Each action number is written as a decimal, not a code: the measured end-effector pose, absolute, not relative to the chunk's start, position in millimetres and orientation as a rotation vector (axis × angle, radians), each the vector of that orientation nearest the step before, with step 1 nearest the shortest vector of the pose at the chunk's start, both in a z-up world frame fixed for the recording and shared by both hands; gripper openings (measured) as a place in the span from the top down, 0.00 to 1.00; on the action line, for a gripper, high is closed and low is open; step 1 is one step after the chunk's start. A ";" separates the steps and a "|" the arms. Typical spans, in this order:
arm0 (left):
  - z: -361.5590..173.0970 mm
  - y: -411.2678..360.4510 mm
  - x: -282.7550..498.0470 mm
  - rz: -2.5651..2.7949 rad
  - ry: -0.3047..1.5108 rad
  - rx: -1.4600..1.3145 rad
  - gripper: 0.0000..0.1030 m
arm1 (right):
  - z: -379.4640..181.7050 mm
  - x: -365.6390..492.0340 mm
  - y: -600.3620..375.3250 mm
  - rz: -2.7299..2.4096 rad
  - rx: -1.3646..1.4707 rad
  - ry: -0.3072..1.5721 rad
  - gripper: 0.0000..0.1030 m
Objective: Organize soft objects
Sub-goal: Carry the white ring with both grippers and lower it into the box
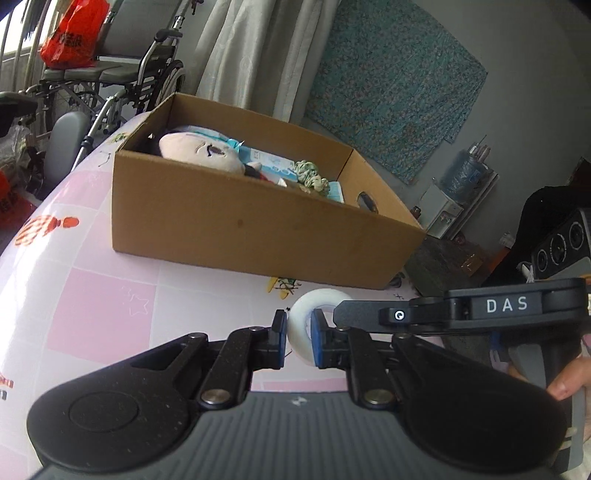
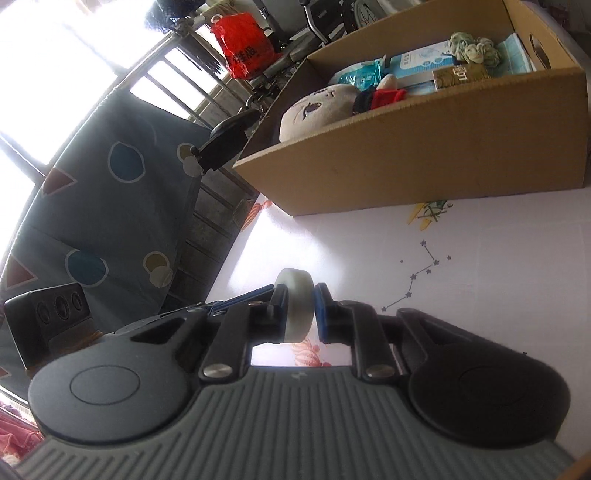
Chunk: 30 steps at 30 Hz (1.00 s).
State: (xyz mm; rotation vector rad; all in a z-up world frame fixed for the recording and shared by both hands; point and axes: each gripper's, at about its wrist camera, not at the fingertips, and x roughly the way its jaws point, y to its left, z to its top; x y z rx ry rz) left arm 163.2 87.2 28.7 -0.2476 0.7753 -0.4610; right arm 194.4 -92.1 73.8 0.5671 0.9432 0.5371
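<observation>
A white roll of soft tape [image 1: 297,330] is held above the pink-checked table [image 1: 92,295]. My left gripper [image 1: 299,328] is shut on its near rim. The right gripper's fingers [image 1: 354,312] reach in from the right and meet the same roll. In the right wrist view my right gripper [image 2: 301,308] is shut on the roll [image 2: 297,295], pads pressing both flat sides. Beyond stands an open cardboard box [image 1: 240,221] [image 2: 424,147]. It holds a plush doll head [image 1: 199,151] [image 2: 317,107], tissue packs [image 1: 273,162] and a green knotted cloth [image 1: 312,177] [image 2: 474,46].
A wheelchair [image 1: 122,74] with a red bag [image 1: 74,33] stands past the table's far left edge. A black speaker [image 1: 561,240] sits at the right. A person's hand [image 1: 565,384] grips the right handle. Blue patterned cloth [image 2: 110,184] hangs off the table's side.
</observation>
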 end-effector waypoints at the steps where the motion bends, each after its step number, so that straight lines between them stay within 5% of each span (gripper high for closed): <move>1: 37.9 83.3 167.0 -0.473 0.757 -0.234 0.86 | 83.4 198.7 -96.3 0.539 0.553 0.919 0.86; 6: 97.9 38.5 224.6 -0.571 0.678 -0.110 0.86 | 138.5 254.9 -150.2 0.504 0.432 0.816 0.86; 11: 119.7 -18.9 307.5 -0.615 0.698 -0.026 0.86 | 136.6 327.9 -190.2 0.388 0.431 0.824 0.86; 24: 26.0 -90.3 446.4 -0.710 1.115 0.003 0.86 | 50.8 408.0 -219.5 0.259 0.362 1.119 0.87; 30: 1.5 -90.5 468.6 -0.641 1.236 -0.062 0.87 | 67.3 391.0 -197.4 0.260 0.177 1.111 0.74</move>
